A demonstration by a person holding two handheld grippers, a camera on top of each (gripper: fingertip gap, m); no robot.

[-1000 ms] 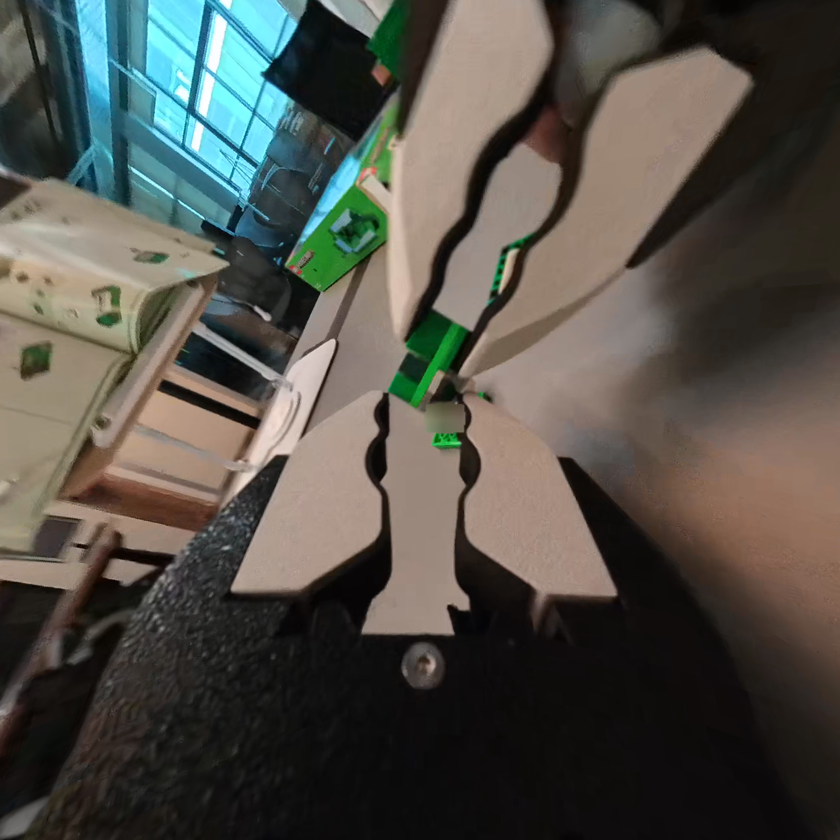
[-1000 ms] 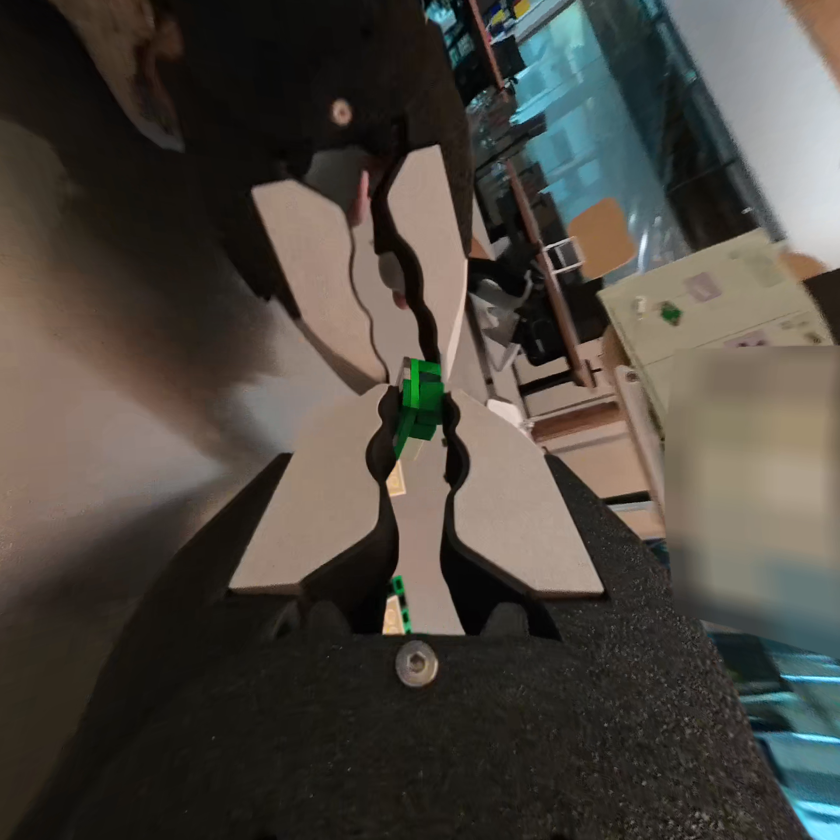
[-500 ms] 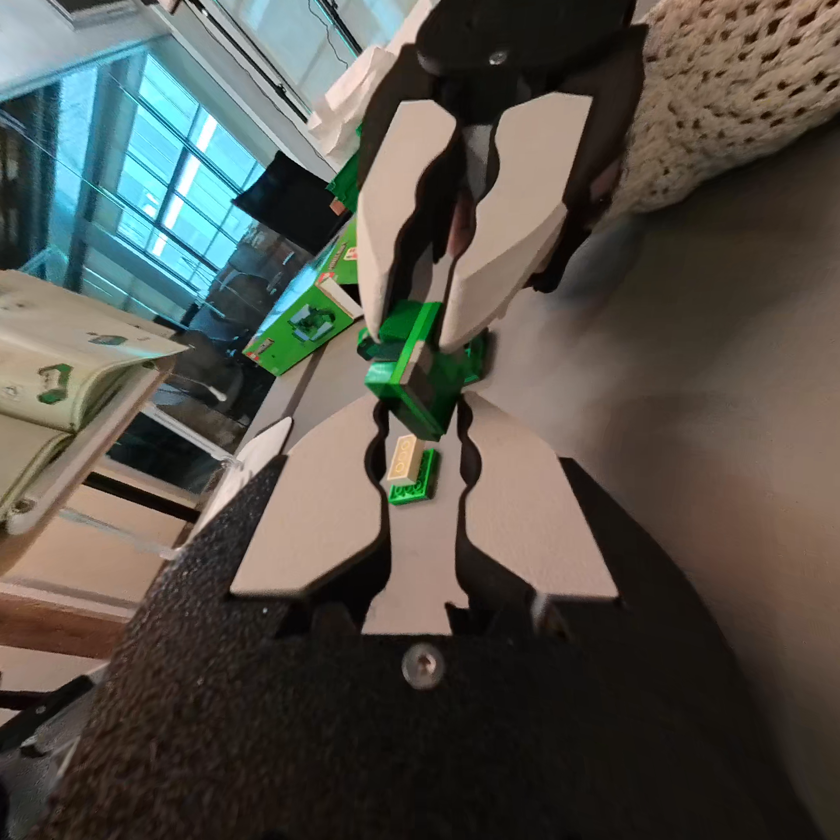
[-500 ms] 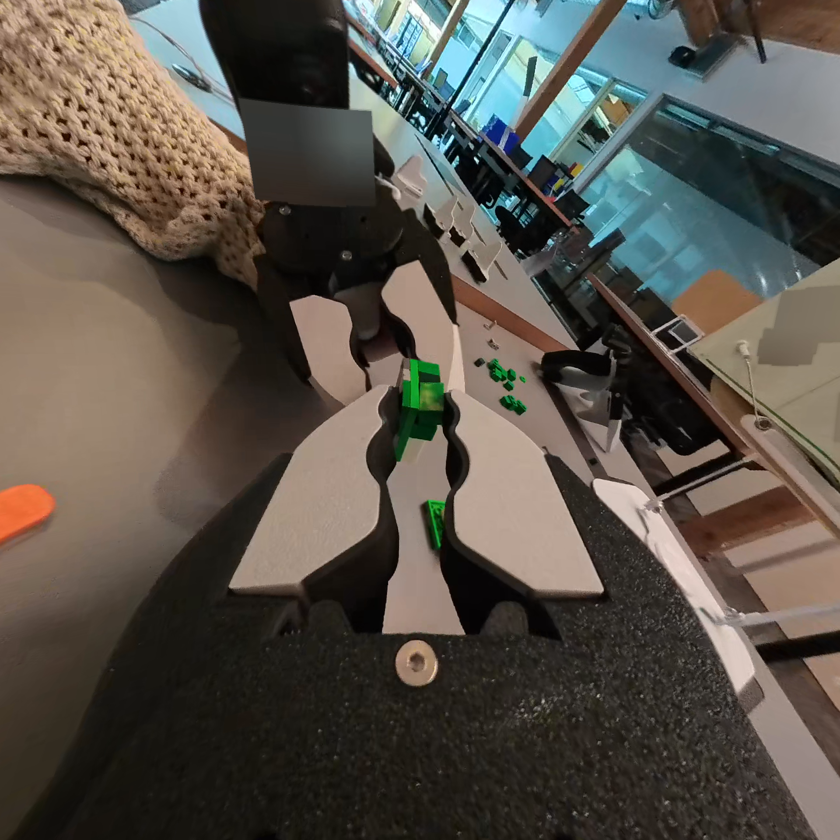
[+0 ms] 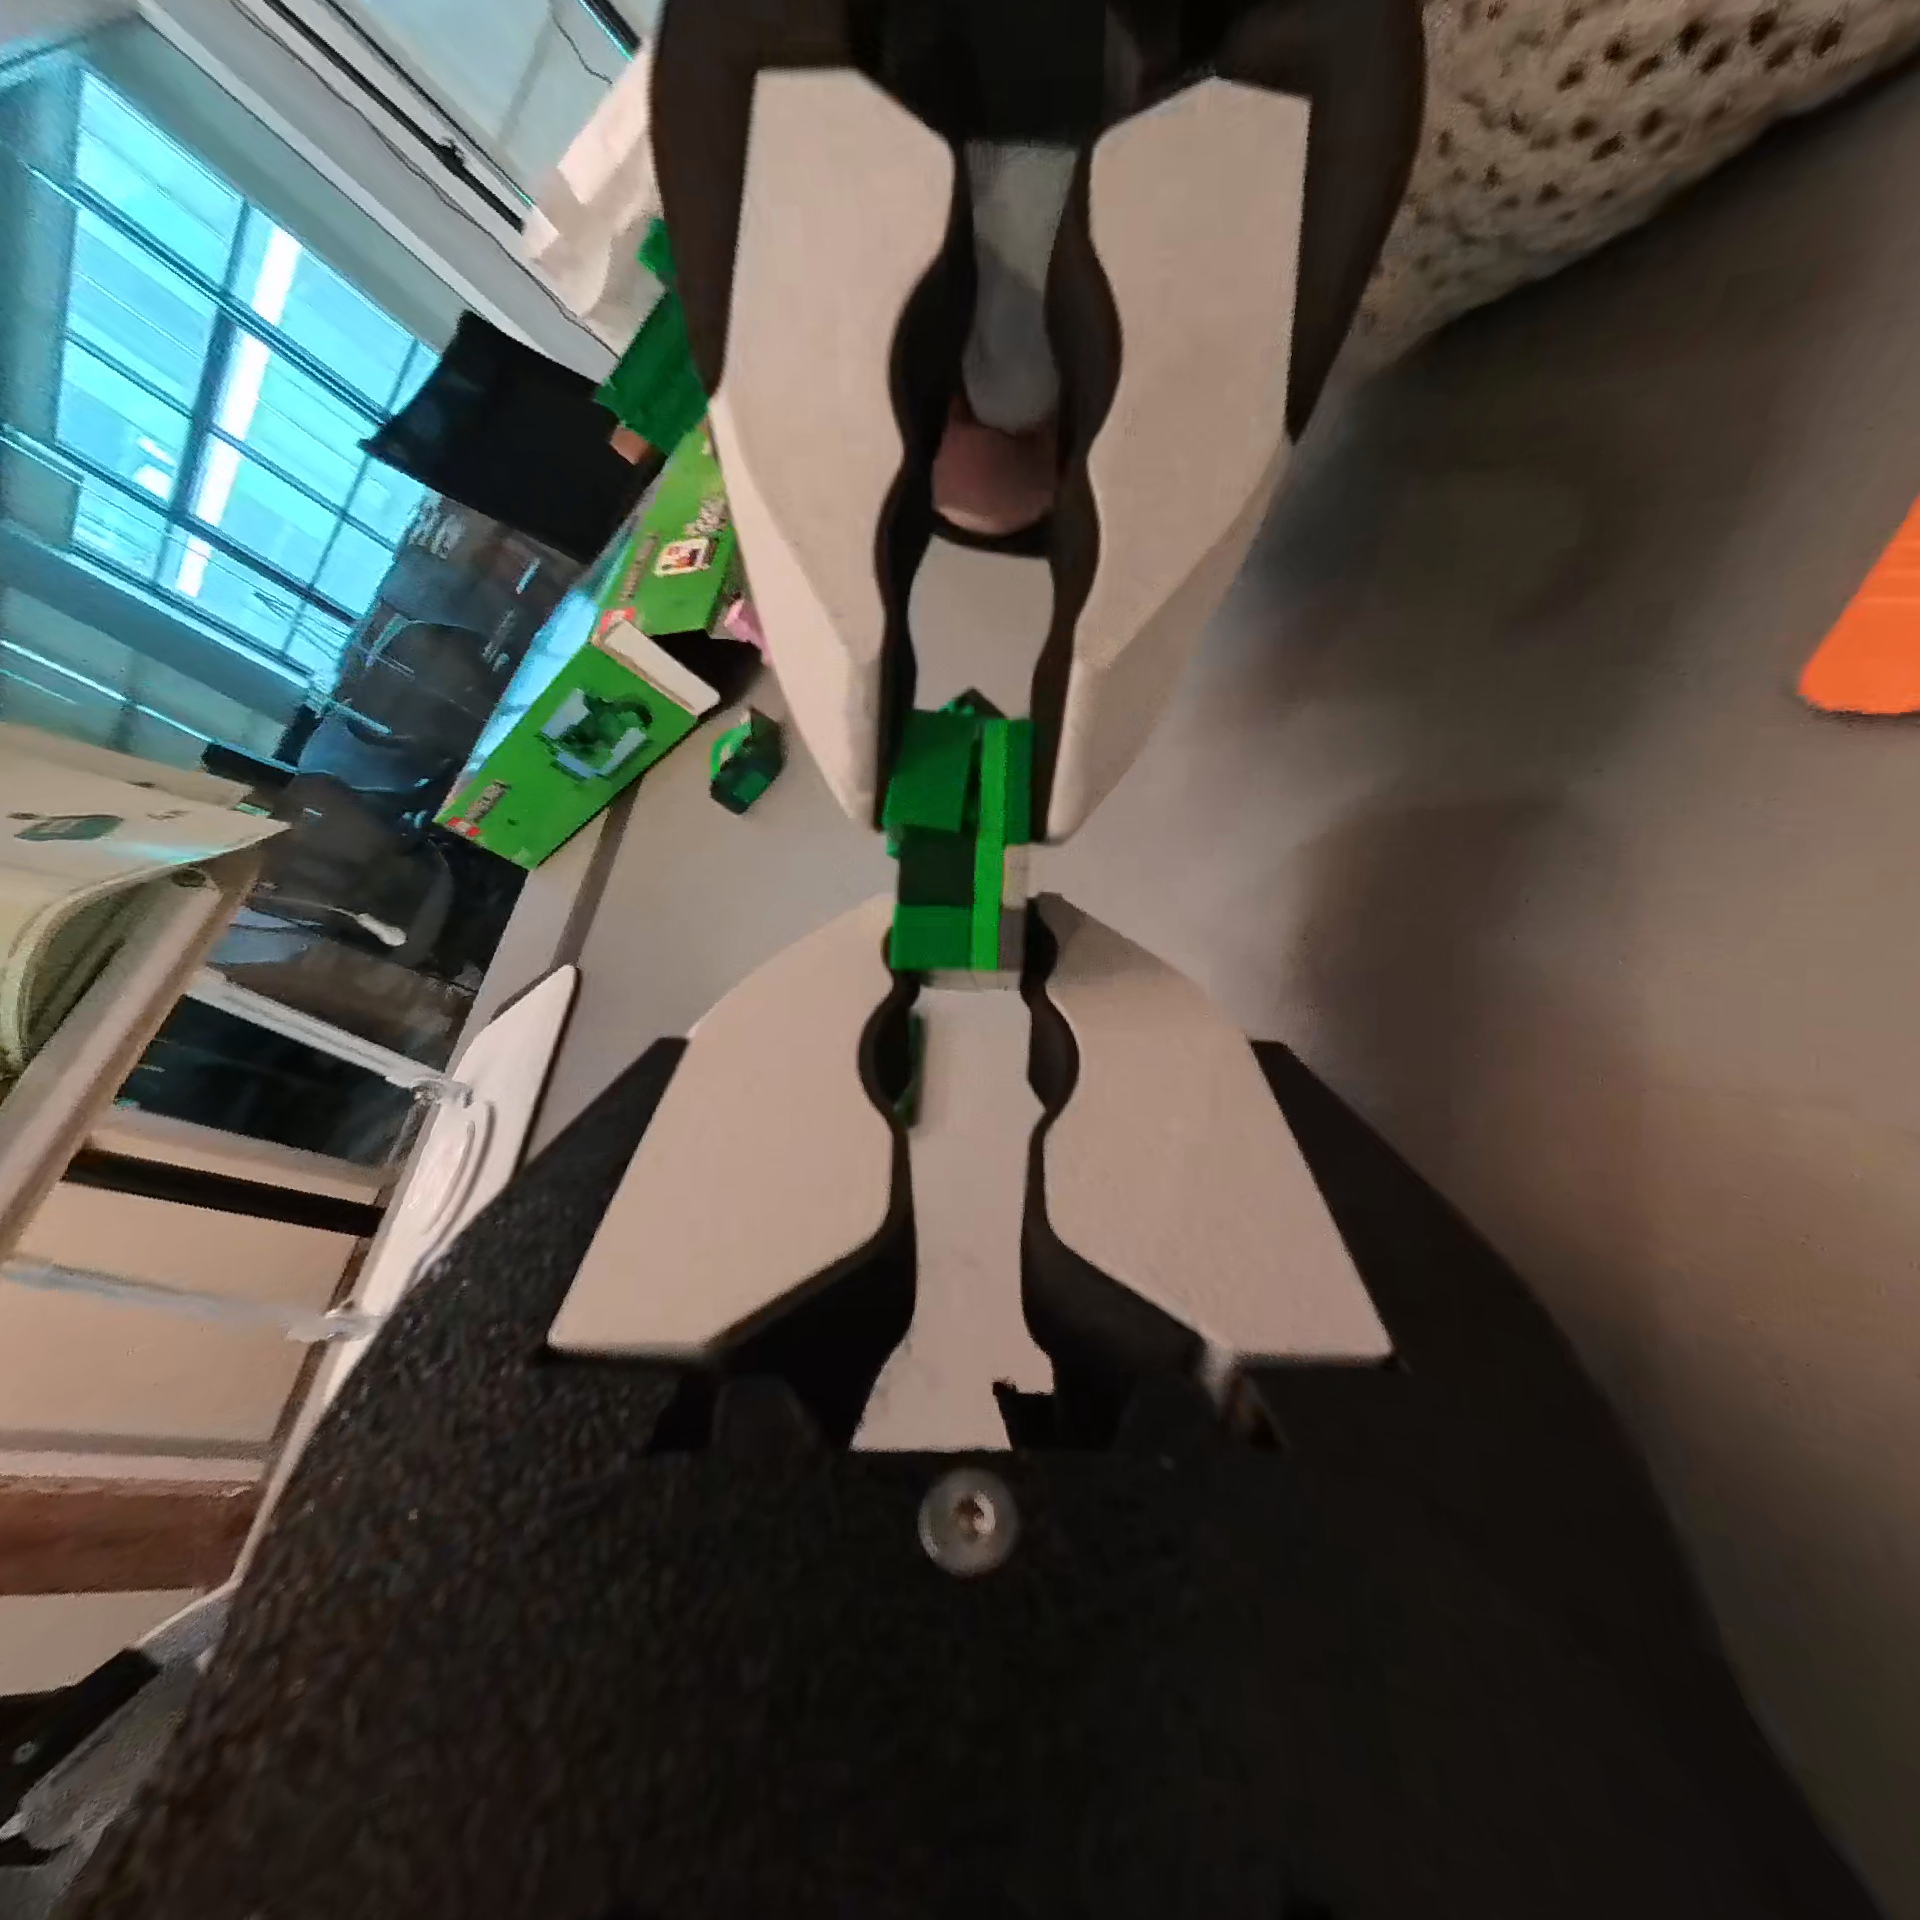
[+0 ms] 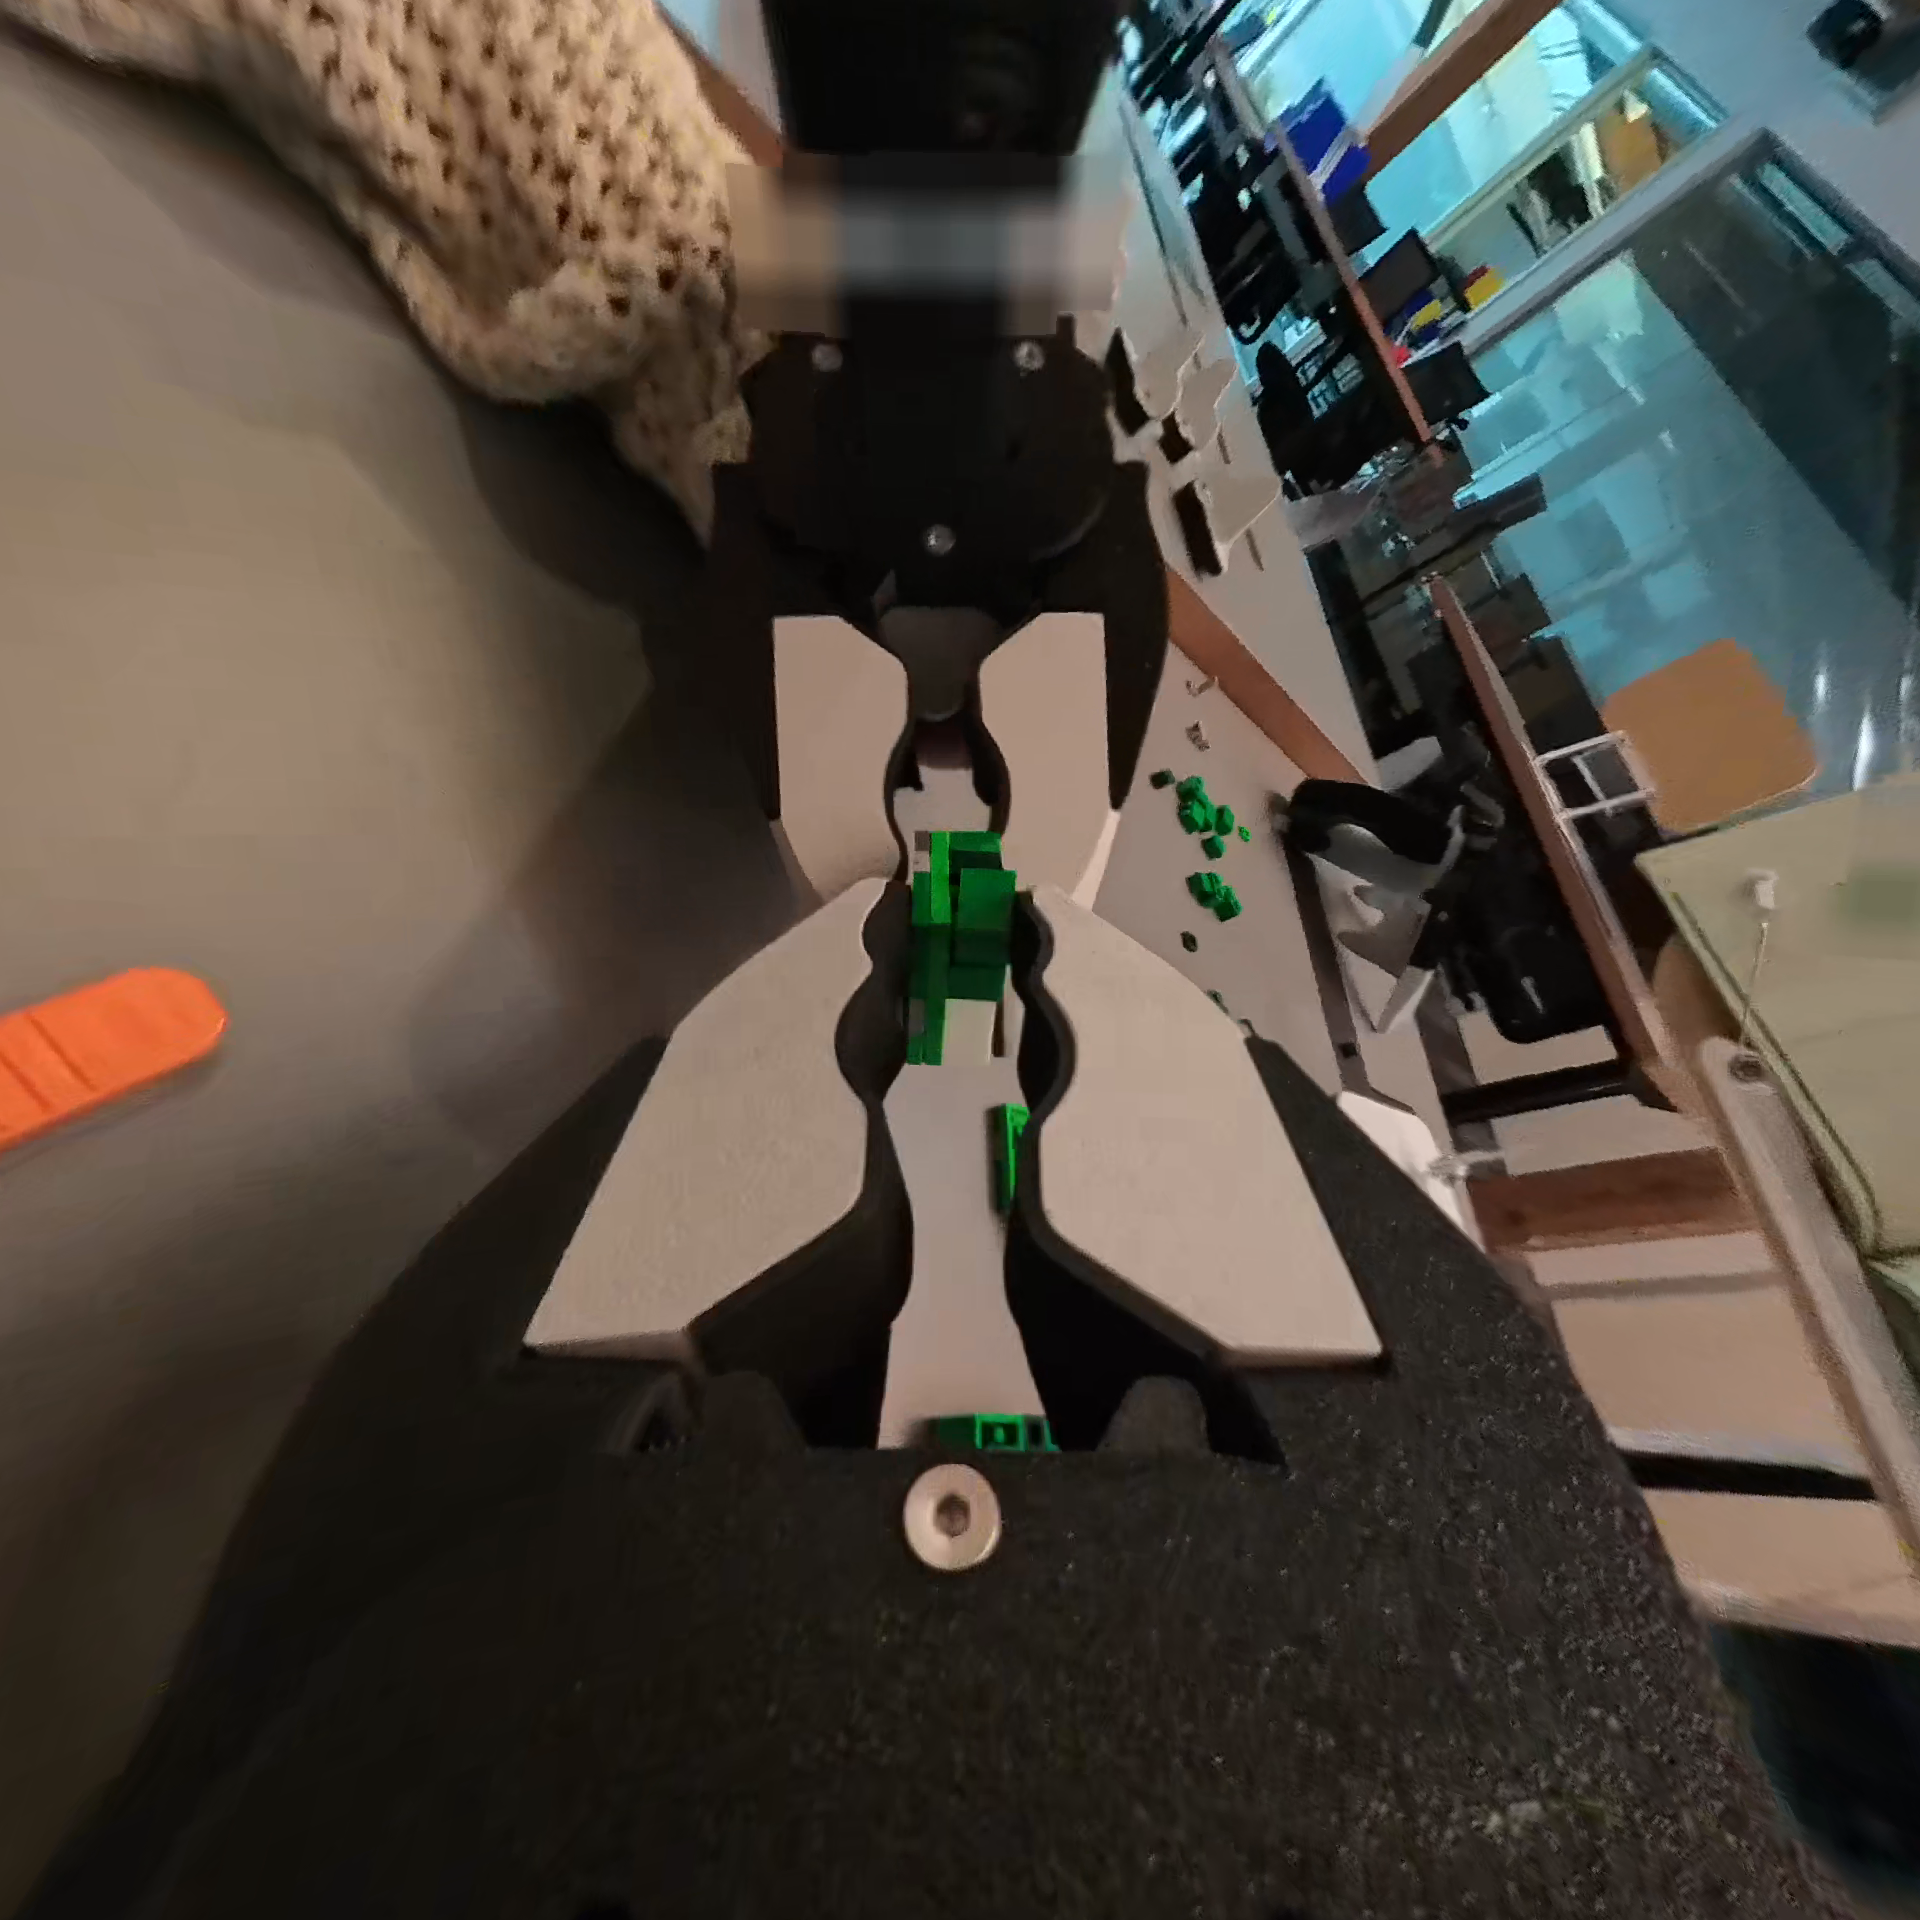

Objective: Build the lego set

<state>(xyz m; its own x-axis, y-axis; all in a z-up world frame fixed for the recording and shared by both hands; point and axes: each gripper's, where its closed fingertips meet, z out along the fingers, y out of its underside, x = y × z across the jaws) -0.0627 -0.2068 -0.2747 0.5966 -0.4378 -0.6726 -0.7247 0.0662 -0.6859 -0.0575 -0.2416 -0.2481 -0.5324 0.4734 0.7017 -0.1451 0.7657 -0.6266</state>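
Both the left gripper [image 5: 961, 925] and right gripper [image 6: 951, 914] clamp narrow fingers on the green lego assembly [image 5: 956, 842], whose motion-blurred studs stay unreadable.

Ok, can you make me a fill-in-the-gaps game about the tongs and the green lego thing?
1. Both tongs, the left tongs and the right tongs, grip the same small ____ brick model.
2. The flat plastic tool lying on the grey table is ____.
3. The loose green bricks lie on the ____.
4. The cardboard box is mostly ____.

Missing words: green, orange, table, green
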